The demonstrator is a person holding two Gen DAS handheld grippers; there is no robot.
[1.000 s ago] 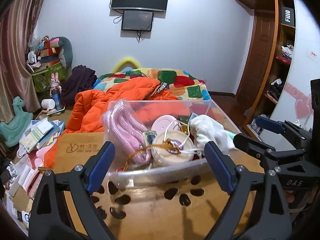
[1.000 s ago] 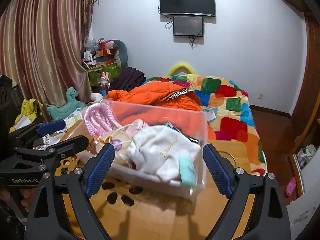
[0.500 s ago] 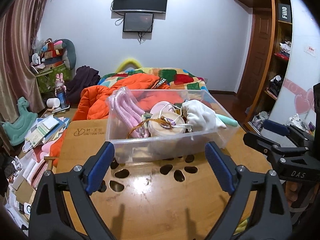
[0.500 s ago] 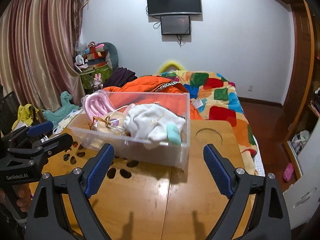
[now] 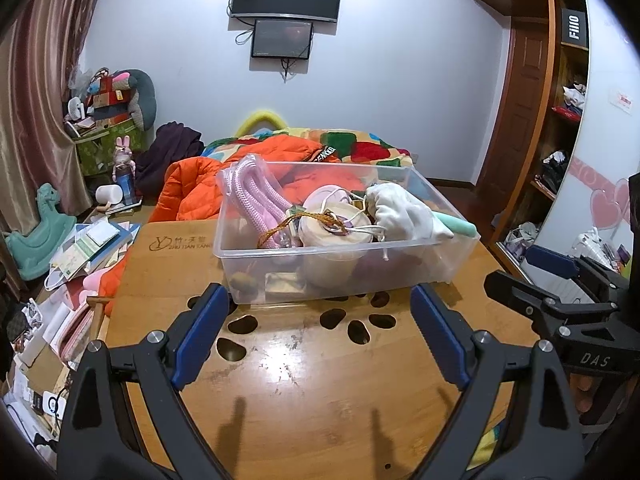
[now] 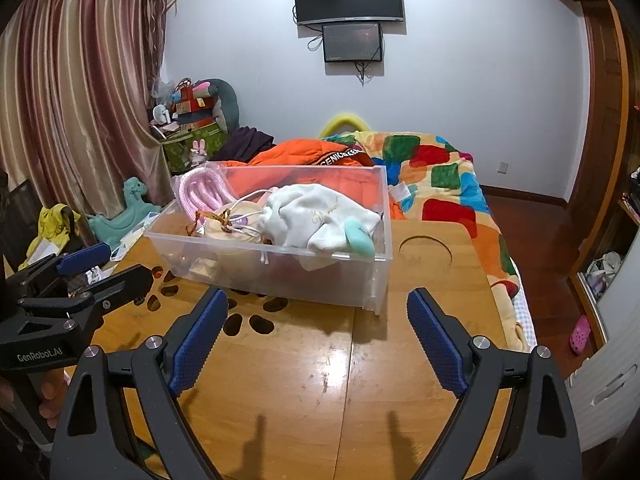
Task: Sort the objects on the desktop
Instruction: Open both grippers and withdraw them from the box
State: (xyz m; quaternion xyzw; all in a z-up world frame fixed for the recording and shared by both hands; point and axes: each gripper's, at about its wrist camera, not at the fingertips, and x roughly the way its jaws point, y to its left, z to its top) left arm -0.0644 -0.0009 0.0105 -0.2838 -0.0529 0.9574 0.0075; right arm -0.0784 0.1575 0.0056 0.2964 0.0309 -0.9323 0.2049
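On the wooden tabletop with paw-shaped cut-outs (image 5: 304, 364), toward its far edge: a clear rectangular plastic bin (image 5: 344, 276), filled. Inside it, from left to right in the left wrist view: a coil of pink braided rope in a clear bag (image 5: 256, 200), standing above the rim at the left end; a brown twisted cord (image 5: 288, 228) draped across a round cream lidded container (image 5: 334, 232); a white drawstring cloth pouch (image 5: 404, 212); a mint-green tube (image 5: 456, 224) poking out over the right rim.

Nearer the camera, spread wide and holding nothing: the left gripper (image 5: 320, 332), blue-padded fingers (image 5: 200, 332) hovering over bare wood just short of the bin's near wall. At the right edge of that view, the right gripper (image 5: 536, 276), also spread apart and empty, beside the bin's right end.

From the right wrist view, same order: left gripper (image 6: 104, 266) at far left, parted; bin (image 6: 280, 276) centre-left; round hole in the tabletop (image 6: 426, 250) to its right. Right gripper (image 6: 318, 332) gaping, empty, clear of the bin.

Beyond the table: orange puffer jacket (image 6: 320, 160) and patchwork blanket (image 6: 444, 184) on a bed.
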